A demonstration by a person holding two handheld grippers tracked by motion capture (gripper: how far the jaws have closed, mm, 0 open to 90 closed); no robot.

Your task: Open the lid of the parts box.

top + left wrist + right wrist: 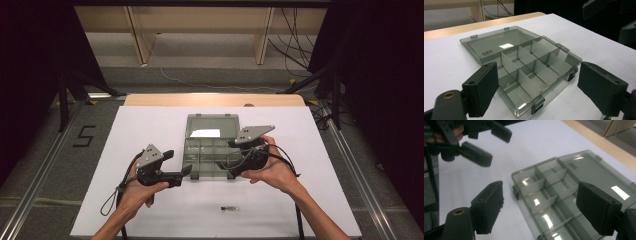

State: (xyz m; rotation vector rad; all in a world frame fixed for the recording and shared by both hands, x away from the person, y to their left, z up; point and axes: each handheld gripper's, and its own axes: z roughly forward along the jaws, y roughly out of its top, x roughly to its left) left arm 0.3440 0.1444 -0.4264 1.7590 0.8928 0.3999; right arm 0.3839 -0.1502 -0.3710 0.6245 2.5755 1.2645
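Box, lid open, compartments empty, on tabletop. Left gripper and right gripper: jaws wide, holding nothing, flanking the box. Next, likely: fetch the small item near the front edge.

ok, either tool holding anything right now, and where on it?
Nothing is held. Left tool and right tool both stand open, jaws bare, beside the open smoky-grey clear plastic compartment box.
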